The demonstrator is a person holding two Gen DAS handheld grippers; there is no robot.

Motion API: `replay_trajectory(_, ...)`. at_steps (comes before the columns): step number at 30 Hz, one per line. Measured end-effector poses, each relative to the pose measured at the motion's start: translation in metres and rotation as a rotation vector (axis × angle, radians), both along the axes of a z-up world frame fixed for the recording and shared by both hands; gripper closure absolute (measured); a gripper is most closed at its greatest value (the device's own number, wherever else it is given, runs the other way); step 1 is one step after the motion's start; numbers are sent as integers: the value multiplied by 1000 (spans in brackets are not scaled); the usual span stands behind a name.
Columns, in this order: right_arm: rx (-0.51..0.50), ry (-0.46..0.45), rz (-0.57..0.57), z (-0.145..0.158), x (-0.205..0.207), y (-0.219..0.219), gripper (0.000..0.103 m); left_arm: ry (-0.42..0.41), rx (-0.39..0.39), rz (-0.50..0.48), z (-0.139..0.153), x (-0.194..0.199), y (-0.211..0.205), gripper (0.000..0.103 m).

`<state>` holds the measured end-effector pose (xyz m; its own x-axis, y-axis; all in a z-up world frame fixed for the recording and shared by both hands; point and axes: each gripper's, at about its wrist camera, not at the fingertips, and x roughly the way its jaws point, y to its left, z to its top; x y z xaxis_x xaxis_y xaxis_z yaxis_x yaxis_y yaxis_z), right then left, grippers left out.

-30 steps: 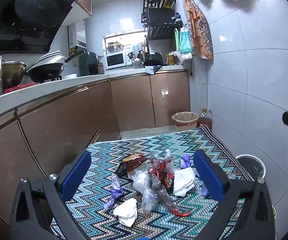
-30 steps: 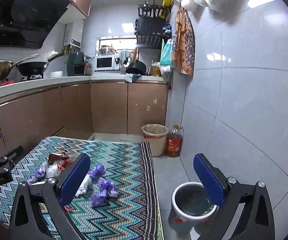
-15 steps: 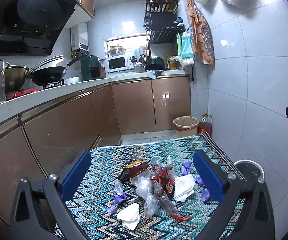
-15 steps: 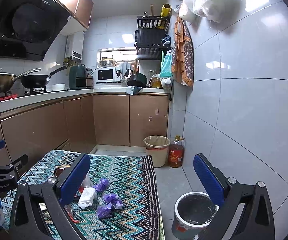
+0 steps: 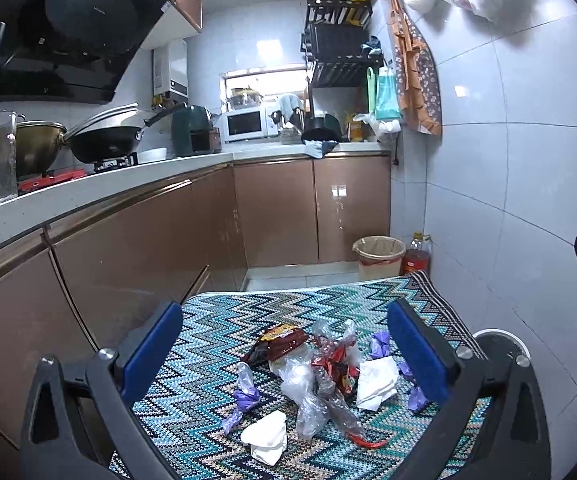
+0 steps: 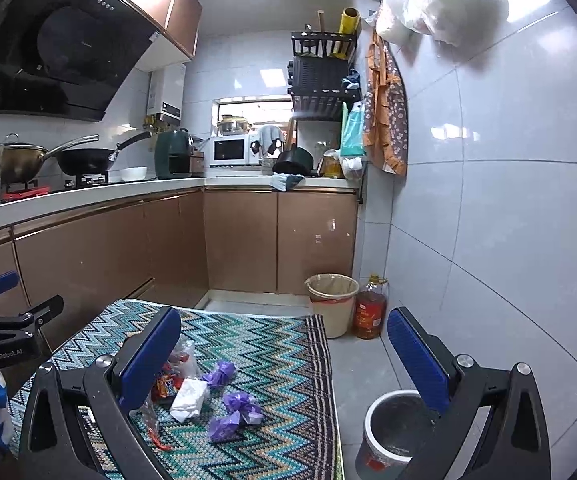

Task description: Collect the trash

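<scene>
**Both grippers lift back, nothing picked up yet**

Over the last second both cameras have tilted up and drawn back, so the litter sits lower in view. The left gripper (image 5: 284, 354) hangs above the trash pile (image 5: 316, 376) on the zigzag mat (image 5: 224, 336), jaws wide open and empty. The right gripper (image 6: 284, 354) is also spread and empty, its right side over the grey bucket (image 6: 392, 428) just beside the mat. Collecting has not begun.

Zigzag-patterned mat (image 5: 224, 344), scattered wrappers (image 5: 330, 364), tissues (image 5: 376, 382), purple scraps (image 6: 240, 406) lying on it
</scene>
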<state>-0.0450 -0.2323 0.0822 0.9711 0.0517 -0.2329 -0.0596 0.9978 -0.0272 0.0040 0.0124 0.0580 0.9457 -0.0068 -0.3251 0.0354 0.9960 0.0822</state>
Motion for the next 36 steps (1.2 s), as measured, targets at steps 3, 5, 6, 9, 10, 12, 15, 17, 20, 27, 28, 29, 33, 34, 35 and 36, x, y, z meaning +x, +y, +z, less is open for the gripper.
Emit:
replay_trajectory(3, -4, -22, 14, 4, 2, 0, 0, -25, -4, 6, 13, -2, 3, 0)
replay_trajectory(5, 3, -33, 28, 10, 2, 0, 0, -45, -10, 7, 23, -6, 3, 0)
replay_trajectory(6, 5, -37, 33, 13, 1, 1, 0, -53, -11, 9, 26, -9, 3, 0)
replay_trajectory(9, -12, -23, 31, 18, 0, 2, 0, -76, -17, 4, 39, -16, 3, 0)
replay_trajectory(10, -12, -22, 31, 20, 0, 2, 0, -74, -19, 0, 42, -17, 3, 0)
replay_trajectory(12, -2, -19, 40, 22, -3, 1, 0, -78, -15, -4, 45, -19, 5, 0)
replay_trajectory(15, -3, -40, 45, 30, -10, 1, 0, -83, -11, -10, 51, -22, 8, 0)
replay_trajectory(17, -7, -59, 49, 35, -15, 2, 0, -72, -26, -20, 52, -22, 13, 0)
replay_trajectory(20, -1, -64, 61, 37, -18, 2, 0, -45, -54, -36, 50, -18, 19, 0)
replay_trajectory(27, 7, -17, 93, 25, -3, -4, 0, 40, -87, -58, 19, 4, 32, 1)
replay_trajectory(28, 11, -6, 99, 22, 1, -5, 0, 63, -98, -66, 11, 10, 35, 1)
replay_trajectory(29, 13, 6, 106, 18, 5, -5, 4, 86, -109, -72, 3, 16, 38, 2)
replay_trajectory(33, 27, 79, 147, -3, 32, -3, 16, 199, -155, -103, -35, 43, 50, 7)
replay_trajectory(34, 33, 99, 159, -8, 39, -3, 21, 231, -171, -116, -44, 49, 54, 12)
replay_trajectory(35, 42, 129, 175, -17, 48, -3, 25, 265, -182, -127, -54, 56, 55, 17)
replay_trajectory(36, 50, 158, 187, -25, 57, -3, 28, 300, -189, -138, -65, 62, 56, 19)
